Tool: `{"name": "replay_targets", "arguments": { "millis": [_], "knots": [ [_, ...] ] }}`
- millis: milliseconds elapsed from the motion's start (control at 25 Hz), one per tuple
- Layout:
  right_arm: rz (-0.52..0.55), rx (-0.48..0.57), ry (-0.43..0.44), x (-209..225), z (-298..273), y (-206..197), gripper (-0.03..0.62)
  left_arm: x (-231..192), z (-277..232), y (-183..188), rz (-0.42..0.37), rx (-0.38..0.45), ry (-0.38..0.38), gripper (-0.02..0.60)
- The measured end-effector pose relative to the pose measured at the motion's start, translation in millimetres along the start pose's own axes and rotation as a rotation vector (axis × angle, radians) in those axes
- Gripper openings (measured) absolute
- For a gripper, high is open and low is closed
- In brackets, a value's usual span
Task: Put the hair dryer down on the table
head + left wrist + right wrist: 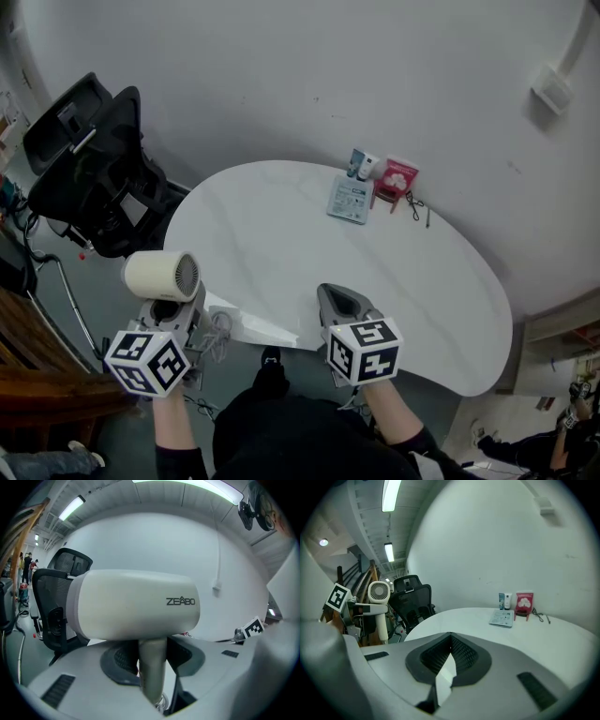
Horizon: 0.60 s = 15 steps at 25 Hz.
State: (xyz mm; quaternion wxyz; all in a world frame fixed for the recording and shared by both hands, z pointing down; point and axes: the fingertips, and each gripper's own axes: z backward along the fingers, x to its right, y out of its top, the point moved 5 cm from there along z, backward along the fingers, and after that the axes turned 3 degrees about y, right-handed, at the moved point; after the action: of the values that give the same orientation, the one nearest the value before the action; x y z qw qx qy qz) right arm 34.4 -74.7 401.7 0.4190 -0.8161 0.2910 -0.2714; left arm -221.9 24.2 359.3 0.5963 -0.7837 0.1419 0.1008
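A cream hair dryer (161, 275) with a round grille stands upright in my left gripper (169, 305), beyond the table's left front edge and over the floor. In the left gripper view its barrel (133, 604) fills the middle. Its handle (152, 667) runs down between the pads, which are shut on it. The right gripper view shows the dryer (378, 592) at the left. My right gripper (337, 298) hovers over the front edge of the white table (281, 244). Its jaws meet at the tips (450, 637) with nothing between them.
A black office chair (94, 169) stands left of the table. At the table's far side lie a pale booklet (350, 199), two small tubes (361, 165), a red box (397, 176) and a thin dark metal tool (415, 206). The dryer's cord (217, 333) hangs below.
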Motion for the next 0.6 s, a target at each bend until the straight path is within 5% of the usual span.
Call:
{"name": "replay_targets", "arguments": {
  "millis": [600],
  "knots": [
    [-0.079,-0.007,-0.105,19.0,-23.6,9.3,0.002,7.6,-83.9,-3.5,-0.078,-0.203,-0.185,0.158]
  ]
}}
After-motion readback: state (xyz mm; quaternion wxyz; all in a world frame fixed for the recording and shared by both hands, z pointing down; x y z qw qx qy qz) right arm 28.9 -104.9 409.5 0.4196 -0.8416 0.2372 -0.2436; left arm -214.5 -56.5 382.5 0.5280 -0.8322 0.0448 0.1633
